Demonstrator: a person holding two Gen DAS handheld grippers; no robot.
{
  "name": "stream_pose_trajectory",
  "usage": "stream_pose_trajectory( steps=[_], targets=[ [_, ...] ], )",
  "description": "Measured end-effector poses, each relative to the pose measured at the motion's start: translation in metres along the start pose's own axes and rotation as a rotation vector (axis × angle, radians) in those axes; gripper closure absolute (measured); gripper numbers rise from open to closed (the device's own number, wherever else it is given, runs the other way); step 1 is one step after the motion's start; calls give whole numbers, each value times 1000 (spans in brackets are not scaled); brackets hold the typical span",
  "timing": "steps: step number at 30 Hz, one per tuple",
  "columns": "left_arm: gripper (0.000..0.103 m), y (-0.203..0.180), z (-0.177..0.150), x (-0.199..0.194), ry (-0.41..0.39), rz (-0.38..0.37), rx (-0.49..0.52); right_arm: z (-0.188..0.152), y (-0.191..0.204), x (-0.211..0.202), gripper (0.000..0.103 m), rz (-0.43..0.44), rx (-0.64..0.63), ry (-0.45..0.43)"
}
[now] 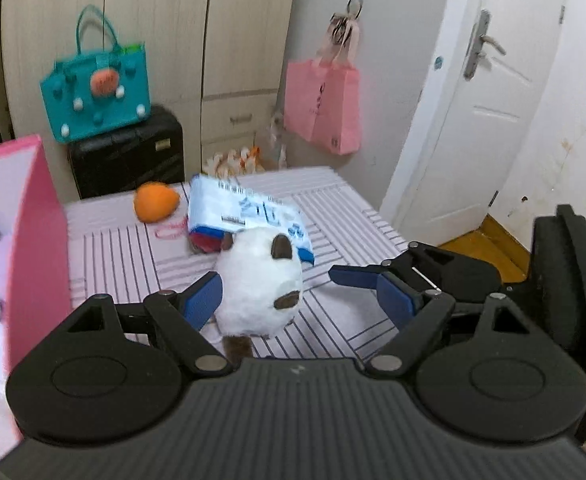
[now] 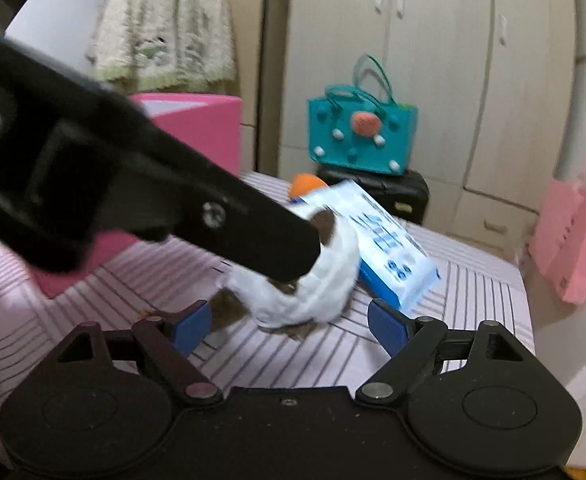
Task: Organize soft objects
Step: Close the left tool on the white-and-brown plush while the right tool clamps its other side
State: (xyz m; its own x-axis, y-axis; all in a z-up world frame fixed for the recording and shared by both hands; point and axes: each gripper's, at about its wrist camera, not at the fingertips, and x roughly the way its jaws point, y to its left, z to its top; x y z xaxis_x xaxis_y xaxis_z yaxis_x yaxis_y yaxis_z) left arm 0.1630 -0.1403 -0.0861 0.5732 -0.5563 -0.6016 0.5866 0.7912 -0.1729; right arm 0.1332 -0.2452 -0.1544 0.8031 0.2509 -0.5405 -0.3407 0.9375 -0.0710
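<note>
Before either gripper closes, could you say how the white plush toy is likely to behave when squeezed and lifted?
The white plush toy looks fluffy and rounded, so it would probably squash under the pads. Its brown tail would likely dangle. It seems light for its bulk.

"AI" on the left gripper (image 2: 141, 184) body (cut off at the frame edge), blue packet (image 2: 377, 236) print blurred

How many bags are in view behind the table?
2. A teal bag sits on the black suitcase by the wardrobe; a pink bag hangs on the wall near the door. Others may be hidden.
</note>
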Motion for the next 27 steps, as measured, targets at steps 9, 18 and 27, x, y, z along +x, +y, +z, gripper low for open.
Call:
stream_pose_trajectory(
  steps=[9,18,27],
  targets=[
    [21,9,-2,22,-37,52,-58,3,-14,7,15,39,116,-8],
    [32,16,-5,37,-22,54,-83,4,-11,19,16,43,120,15],
    [50,17,-8,40,12,43,-61,1,-9,18,33,54,126,14]
  ],
)
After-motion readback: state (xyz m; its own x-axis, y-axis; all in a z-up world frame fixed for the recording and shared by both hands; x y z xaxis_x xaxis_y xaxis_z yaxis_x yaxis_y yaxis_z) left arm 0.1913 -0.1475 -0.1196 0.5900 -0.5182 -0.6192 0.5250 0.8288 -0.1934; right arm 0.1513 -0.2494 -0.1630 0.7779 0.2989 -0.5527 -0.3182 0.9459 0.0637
